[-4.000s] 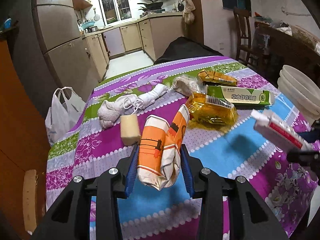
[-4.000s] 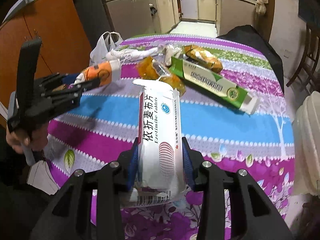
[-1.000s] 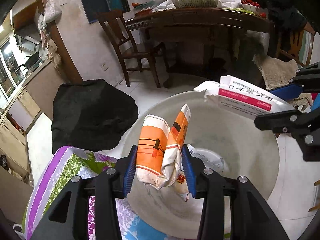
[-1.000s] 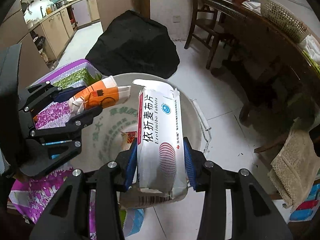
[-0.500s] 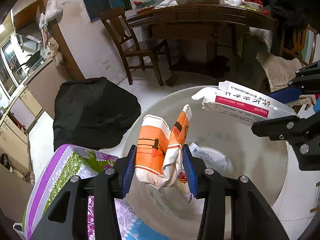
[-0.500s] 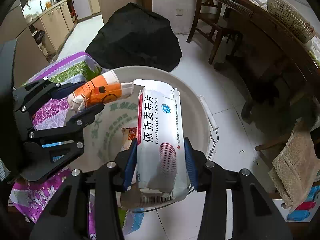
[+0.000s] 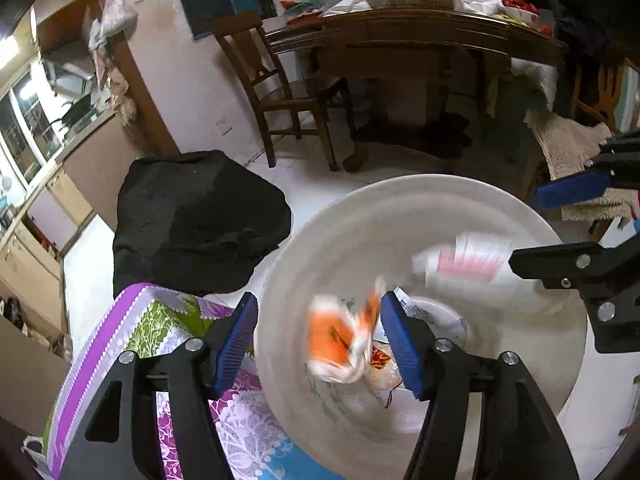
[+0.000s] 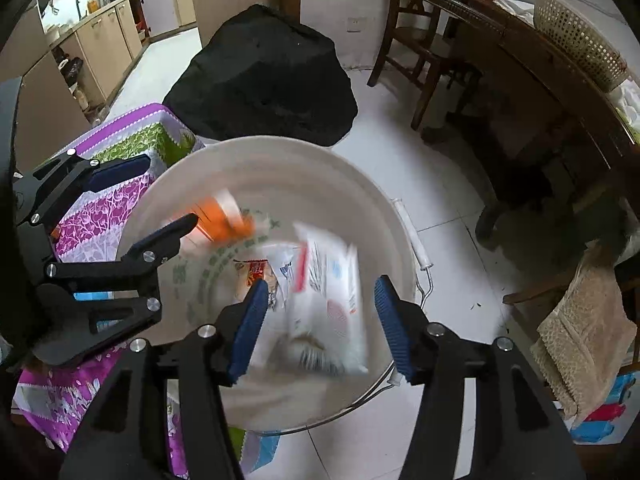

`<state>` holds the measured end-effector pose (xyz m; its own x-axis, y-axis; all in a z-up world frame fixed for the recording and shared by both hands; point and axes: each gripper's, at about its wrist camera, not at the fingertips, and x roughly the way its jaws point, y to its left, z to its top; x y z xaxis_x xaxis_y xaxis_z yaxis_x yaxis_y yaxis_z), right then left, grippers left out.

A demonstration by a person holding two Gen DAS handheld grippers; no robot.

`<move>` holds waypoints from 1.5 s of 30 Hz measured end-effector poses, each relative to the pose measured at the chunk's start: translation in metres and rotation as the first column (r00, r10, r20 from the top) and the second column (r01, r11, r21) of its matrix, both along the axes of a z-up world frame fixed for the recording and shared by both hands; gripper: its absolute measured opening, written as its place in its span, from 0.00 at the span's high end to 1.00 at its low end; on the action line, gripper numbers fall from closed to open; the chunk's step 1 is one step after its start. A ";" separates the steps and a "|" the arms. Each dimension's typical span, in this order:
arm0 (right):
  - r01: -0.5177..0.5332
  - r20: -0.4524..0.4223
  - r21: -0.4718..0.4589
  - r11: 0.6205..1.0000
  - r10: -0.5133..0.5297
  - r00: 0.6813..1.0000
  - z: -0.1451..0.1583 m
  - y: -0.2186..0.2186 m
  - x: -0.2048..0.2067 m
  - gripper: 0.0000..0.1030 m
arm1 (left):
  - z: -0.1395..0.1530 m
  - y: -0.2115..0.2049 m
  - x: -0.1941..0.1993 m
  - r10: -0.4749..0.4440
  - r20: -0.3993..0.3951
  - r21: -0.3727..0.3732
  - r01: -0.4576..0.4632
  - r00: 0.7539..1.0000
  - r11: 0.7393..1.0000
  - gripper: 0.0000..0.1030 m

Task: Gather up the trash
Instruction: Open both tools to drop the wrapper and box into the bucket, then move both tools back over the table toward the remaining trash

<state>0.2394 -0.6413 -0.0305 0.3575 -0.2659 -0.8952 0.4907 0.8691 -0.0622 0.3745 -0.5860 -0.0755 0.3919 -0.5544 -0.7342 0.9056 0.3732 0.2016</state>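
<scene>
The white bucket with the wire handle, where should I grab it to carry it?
Grip the white bucket by its wire handle, which hangs down the rim side facing the dining table. Come from that open floor side; the opposite side sits against the tablecloth, and the wide wall likely outspans a tool.

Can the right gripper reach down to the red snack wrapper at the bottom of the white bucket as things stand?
Probably yes. The right gripper hangs over the open white bucket with its jaws opening, and the red snack wrapper lies below. Only the blurred white medicine box, apparently dropping between the pads, crosses the way.
</scene>
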 end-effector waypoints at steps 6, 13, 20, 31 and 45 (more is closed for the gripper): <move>0.009 0.004 -0.005 1.000 -0.009 1.000 -0.003 -0.001 -0.004 0.48 | 0.006 0.012 -0.001 -0.008 0.016 -0.014 0.008 1.000 1.000 0.37; 0.022 0.009 -0.007 1.000 -0.022 1.000 -0.003 0.010 -0.022 0.48 | 0.015 0.055 -0.013 0.013 -0.011 -0.067 -0.014 1.000 0.998 0.31; -0.013 0.079 0.006 1.000 0.012 0.997 0.002 0.051 -0.045 0.46 | 0.021 0.162 -0.038 -0.009 -0.006 -0.141 0.008 1.000 0.990 0.26; -0.210 0.237 0.134 0.969 0.174 0.956 -0.010 0.159 -0.031 0.43 | 0.012 0.409 -0.018 0.297 -0.044 -0.230 -0.299 0.954 0.926 0.26; -0.436 0.343 0.142 0.889 0.369 0.864 -0.044 0.291 0.021 0.41 | -0.045 0.620 0.009 0.628 -0.143 -0.109 -0.643 0.765 0.758 0.25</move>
